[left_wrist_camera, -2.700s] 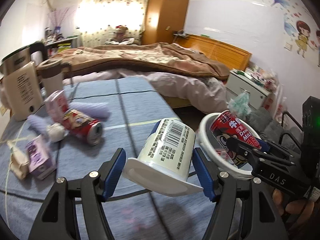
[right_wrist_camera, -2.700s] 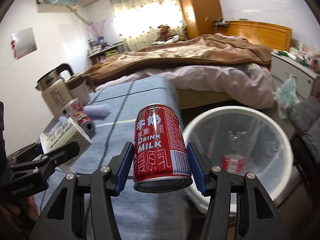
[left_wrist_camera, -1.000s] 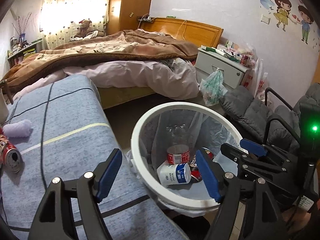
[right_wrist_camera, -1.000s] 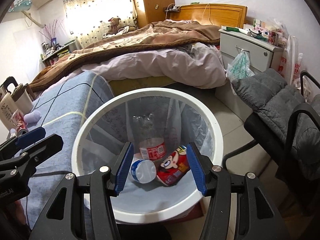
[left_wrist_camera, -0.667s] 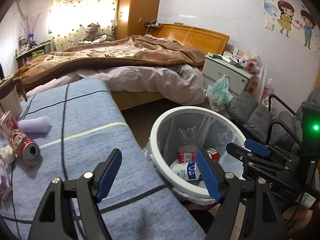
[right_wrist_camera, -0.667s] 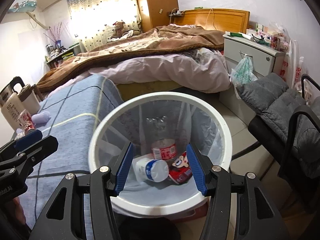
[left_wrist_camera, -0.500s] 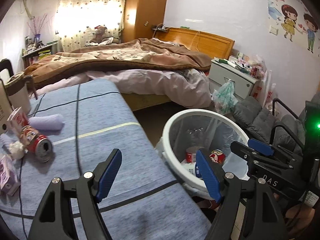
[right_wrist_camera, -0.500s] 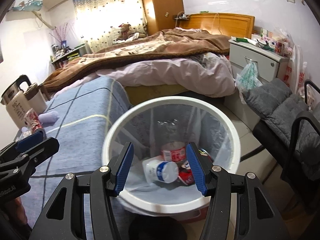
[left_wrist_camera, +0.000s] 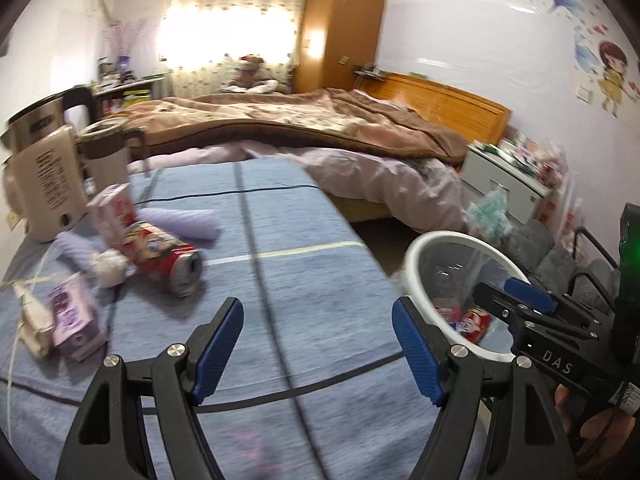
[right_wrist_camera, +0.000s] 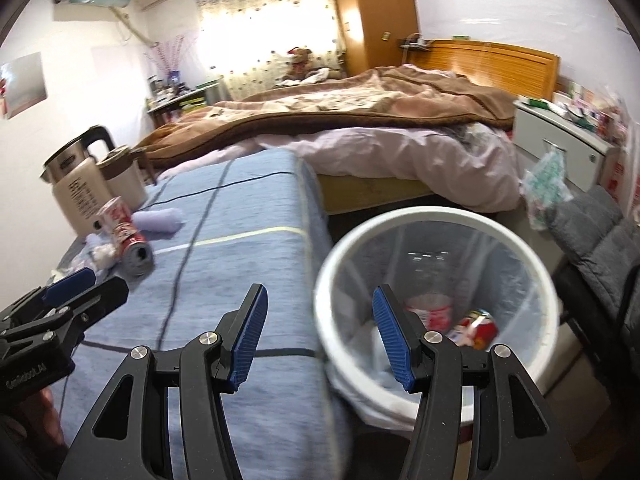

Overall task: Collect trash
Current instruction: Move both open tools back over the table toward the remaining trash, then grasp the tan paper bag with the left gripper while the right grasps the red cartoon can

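Note:
My left gripper (left_wrist_camera: 318, 346) is open and empty over the blue-covered table (left_wrist_camera: 304, 288). On the table's left lie a red drink can (left_wrist_camera: 166, 258) on its side, a pink-and-white carton (left_wrist_camera: 114, 210), a purple carton (left_wrist_camera: 74, 330), a crumpled white wad (left_wrist_camera: 110, 266) and a lilac roll (left_wrist_camera: 184, 222). My right gripper (right_wrist_camera: 318, 330) is open and empty, straddling the table's edge and the white bin (right_wrist_camera: 348, 240). The bin (left_wrist_camera: 430, 240) holds a red can (right_wrist_camera: 478, 330) and a bottle (right_wrist_camera: 430, 312). The same red drink can (right_wrist_camera: 134, 246) shows in the right wrist view.
An electric kettle (left_wrist_camera: 40, 184) and a brown-lidded jug (left_wrist_camera: 108, 152) stand at the table's far left. A bed (left_wrist_camera: 320, 128) lies beyond, a white nightstand (left_wrist_camera: 504, 184) and a grey chair (right_wrist_camera: 600, 232) to the right of the bin.
Both grippers have swung left, away from above the bin and back over the table. The trash on the table's left has come into view. Both stay open and empty.

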`<state>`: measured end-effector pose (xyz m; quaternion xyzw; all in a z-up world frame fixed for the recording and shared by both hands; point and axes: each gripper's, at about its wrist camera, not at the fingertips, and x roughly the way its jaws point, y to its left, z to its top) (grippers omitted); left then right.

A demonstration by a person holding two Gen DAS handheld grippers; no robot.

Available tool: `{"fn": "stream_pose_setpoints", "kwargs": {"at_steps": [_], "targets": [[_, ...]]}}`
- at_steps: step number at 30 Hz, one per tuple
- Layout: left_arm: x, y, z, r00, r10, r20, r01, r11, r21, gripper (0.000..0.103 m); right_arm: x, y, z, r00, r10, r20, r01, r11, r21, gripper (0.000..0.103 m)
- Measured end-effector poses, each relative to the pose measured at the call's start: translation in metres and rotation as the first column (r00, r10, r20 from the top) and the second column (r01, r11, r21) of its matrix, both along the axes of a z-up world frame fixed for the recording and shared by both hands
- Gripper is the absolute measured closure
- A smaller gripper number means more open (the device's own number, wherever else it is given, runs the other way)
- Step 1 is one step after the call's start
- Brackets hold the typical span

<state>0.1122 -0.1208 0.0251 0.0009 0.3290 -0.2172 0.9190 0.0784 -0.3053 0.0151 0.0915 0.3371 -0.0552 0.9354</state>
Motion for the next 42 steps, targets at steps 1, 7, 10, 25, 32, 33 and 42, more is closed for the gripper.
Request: {"fn": "stream_pose_setpoints", "kwargs": {"at_steps": [1, 7, 10, 25, 32, 33, 42], "targets": [[0.0, 0.008, 0.001, 1.0, 0.017, 0.008, -0.017, 1.0, -0.001, 0.024, 0.003, 0.006, 0.0, 1.0, 0.017, 0.001, -0.017, 1.0, 0.002, 0.047], [0.003, 0.054, 0.0, 0.993, 0.121, 0.014, -0.121, 0.993, 0.01, 0.024, 0.018, 0.042, -0.001, 0.994, 0.112, 0.0, -0.112, 0.994, -0.005, 0.047], [0.003, 0.077, -0.004, 0.985, 0.171, 0.004, -0.171, 0.985, 0.005, 0.023, 0.025, 0.058, -0.003, 0.989, 0.145, -0.006, -0.145, 0.989, -0.005, 0.047], [0.007, 0.176, -0.023, 0.915, 0.4, -0.051, -0.399, 0.917, 0.019, 0.023, 0.059, 0.126, -0.014, 0.949, 0.314, -0.037, -0.314, 0.949, -0.015, 0.047], [0.021, 0.207, -0.032, 0.884, 0.455, -0.105, -0.457, 0.889, 0.007, 0.021, 0.091, 0.151, -0.016, 0.924, 0.379, -0.049, -0.381, 0.924, -0.038, 0.047], [0.024, 0.21, -0.033, 0.88, 0.459, -0.122, -0.463, 0.887, 0.002, 0.021, 0.097, 0.155, -0.017, 0.922, 0.383, -0.054, -0.385, 0.921, -0.05, 0.047], [0.045, 0.23, -0.049, 0.844, 0.495, -0.205, -0.507, 0.862, -0.006, 0.02, 0.135, 0.163, -0.021, 0.915, 0.397, -0.069, -0.399, 0.917, -0.018, 0.046]]}}
